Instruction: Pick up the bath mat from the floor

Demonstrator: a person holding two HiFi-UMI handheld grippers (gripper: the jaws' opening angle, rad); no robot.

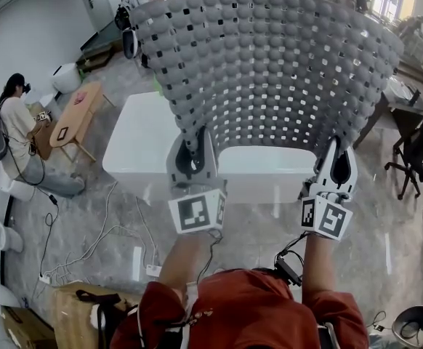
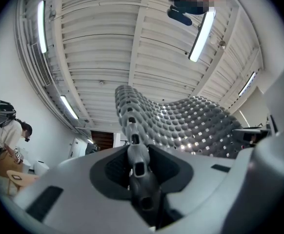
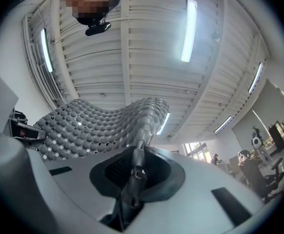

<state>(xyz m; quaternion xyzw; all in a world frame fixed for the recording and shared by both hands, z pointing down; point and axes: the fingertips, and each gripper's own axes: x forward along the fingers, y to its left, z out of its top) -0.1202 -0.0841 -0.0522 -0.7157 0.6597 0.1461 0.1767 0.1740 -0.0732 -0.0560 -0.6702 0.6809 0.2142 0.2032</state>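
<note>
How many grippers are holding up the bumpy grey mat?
2. The left gripper pinches the bath mat at its lower left corner; the right gripper pinches its lower right corner. None seems hidden.

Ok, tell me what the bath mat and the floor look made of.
The bath mat looks like soft rubber or silicone: grey, matte, moulded bumps, punched holes, bends in a curve. The floor looks like polished stone or tile: grey, mottled, glossy with reflections.
</note>
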